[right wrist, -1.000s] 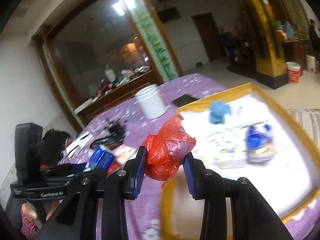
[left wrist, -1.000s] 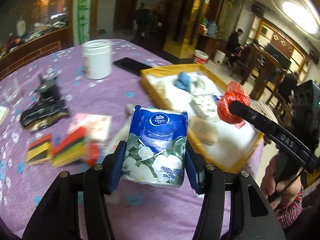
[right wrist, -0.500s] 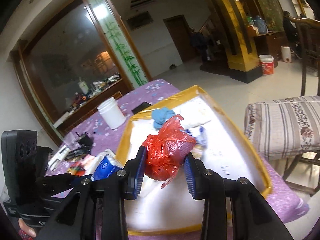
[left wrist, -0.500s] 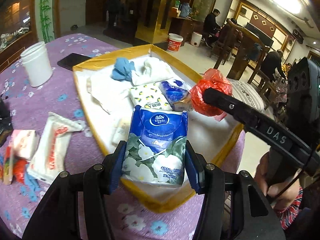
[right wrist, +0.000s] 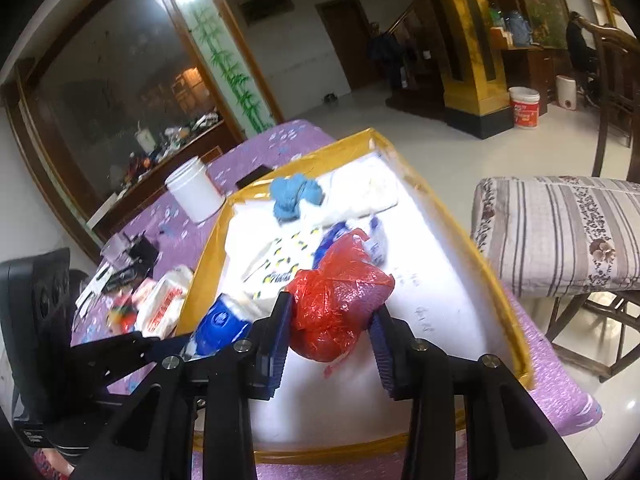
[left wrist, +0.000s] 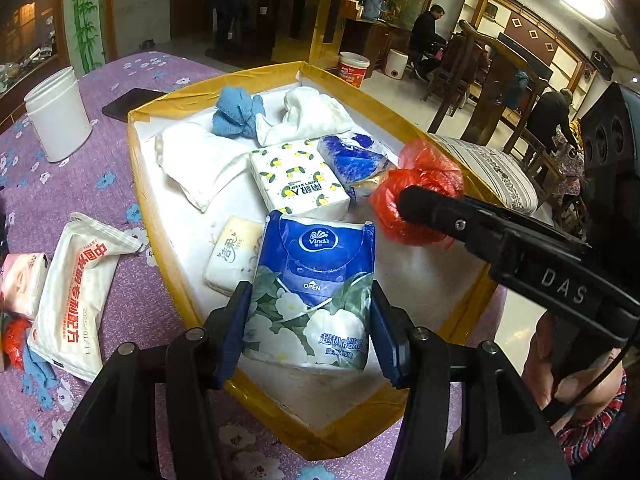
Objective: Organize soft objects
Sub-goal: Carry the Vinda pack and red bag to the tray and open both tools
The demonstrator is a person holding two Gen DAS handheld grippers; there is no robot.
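While clamped in the left gripper (left wrist: 310, 330), the blue floral tissue pack (left wrist: 314, 288) sits lower centre, upright, barely dented. Right gripper (right wrist: 330, 338) jaws opening around the crinkled red plastic bag (right wrist: 338, 312), pads touching it.

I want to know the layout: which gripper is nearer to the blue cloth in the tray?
Right. The right gripper, opening around the red bag, hangs mid-tray, nearer the blue cloth; the left gripper is at the near edge.

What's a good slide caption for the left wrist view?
Left gripper holds blue tissue pack above yellow-rimmed tray.
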